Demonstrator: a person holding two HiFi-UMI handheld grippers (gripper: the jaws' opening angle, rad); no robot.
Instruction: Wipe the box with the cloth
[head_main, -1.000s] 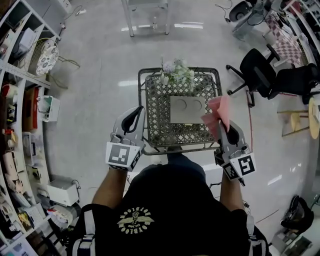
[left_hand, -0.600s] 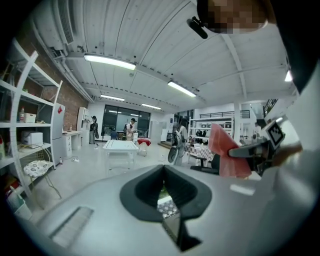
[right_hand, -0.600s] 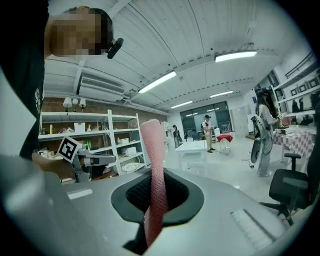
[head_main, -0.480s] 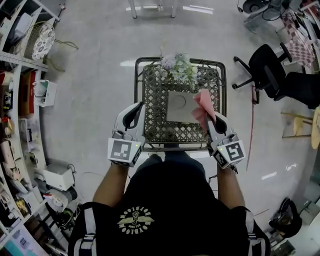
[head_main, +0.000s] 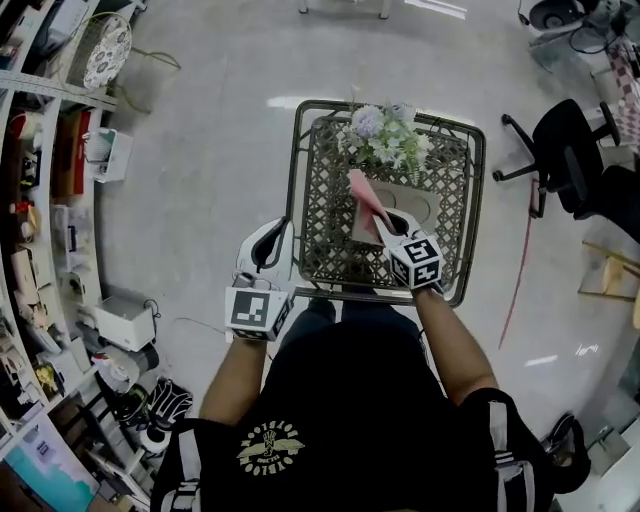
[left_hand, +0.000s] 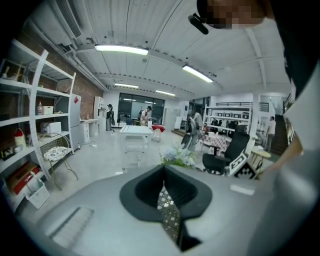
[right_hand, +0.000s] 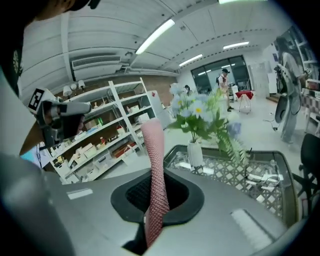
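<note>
A flat grey box with round dents lies on a metal lattice table. My right gripper hangs over the box's left part, shut on a pink cloth that stands up from its jaws and hides some of the box. In the right gripper view the cloth sticks up between the shut jaws of that gripper. My left gripper stays off the table's left edge, shut and holding nothing. In its own view the left gripper shows only lattice through the thin slit between its jaws.
A white vase of flowers stands at the table's far edge, just beyond the box, and shows in the right gripper view as the flowers. Shelving lines the left side. Black office chairs stand to the right.
My right gripper has carried the cloth leftward, from the box's right edge to over its left part. The left gripper has stayed beside the table's left edge.
</note>
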